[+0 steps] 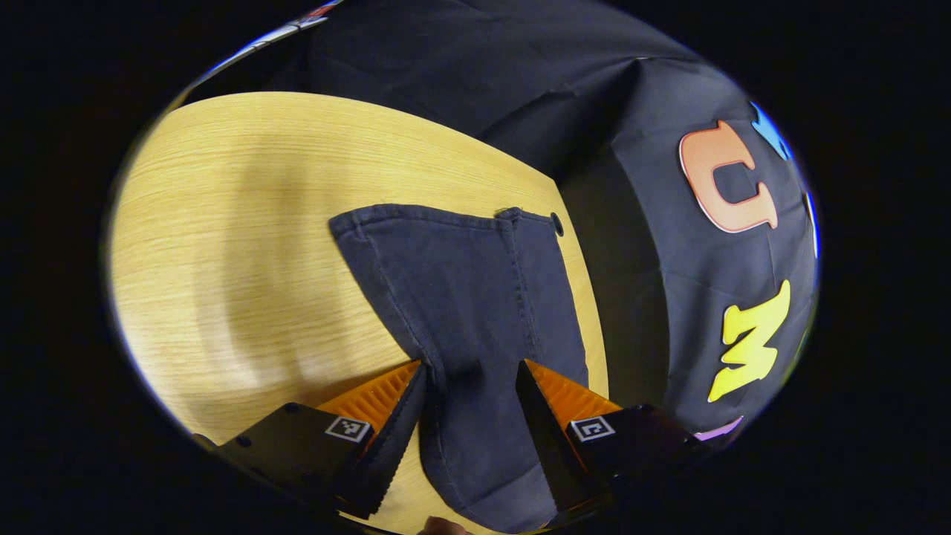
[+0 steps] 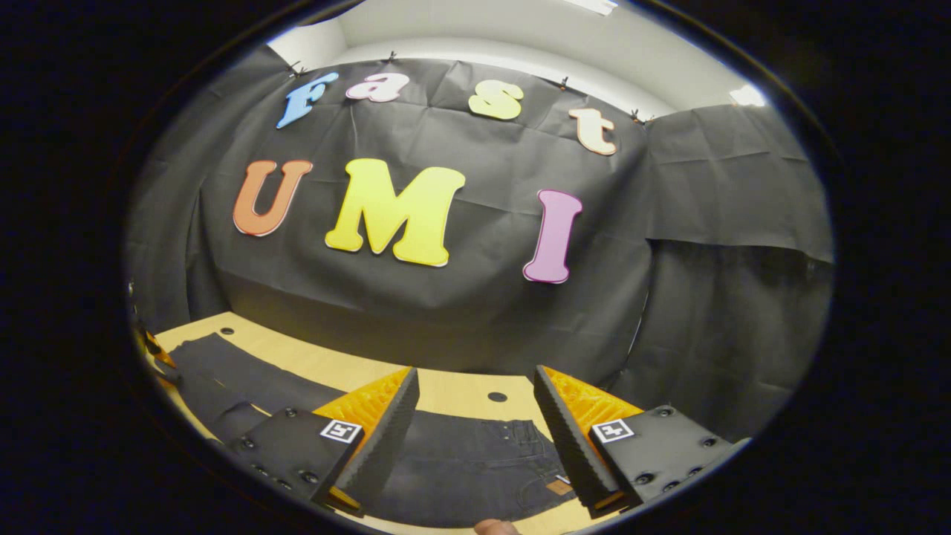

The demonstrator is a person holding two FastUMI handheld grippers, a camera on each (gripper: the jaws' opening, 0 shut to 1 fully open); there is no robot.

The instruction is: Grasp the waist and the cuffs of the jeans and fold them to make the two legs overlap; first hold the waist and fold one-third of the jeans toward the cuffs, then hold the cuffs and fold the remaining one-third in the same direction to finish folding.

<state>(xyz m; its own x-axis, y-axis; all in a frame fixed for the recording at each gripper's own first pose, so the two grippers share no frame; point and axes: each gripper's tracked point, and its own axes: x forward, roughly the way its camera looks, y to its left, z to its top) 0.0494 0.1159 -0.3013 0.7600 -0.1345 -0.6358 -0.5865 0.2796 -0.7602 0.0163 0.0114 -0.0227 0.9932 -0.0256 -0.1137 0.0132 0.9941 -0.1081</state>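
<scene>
While both tools hover over the table (image 1: 245, 223), the jeans (image 1: 461, 297) lie flat on the wood, legs running toward the table's far edge in the left gripper view. The left gripper (image 1: 469, 416) stands spread wide, its fingers straddling the cuff end (image 1: 475, 461), cloth between them but not pinched as far as I can judge. Over in the right gripper view, the right gripper (image 2: 475, 427) is also parted, poised above the waist (image 2: 483, 453), where a small leather patch (image 2: 557, 487) shows beside one finger.

To my eye, the first fold is about to start: both ends need a firm bite. Best to come down until the lower finger slides under the hem, close on both layers, then lift both ends together so one leg lands square on the other.

Containers? None on this table, so nothing holds anything.
</scene>
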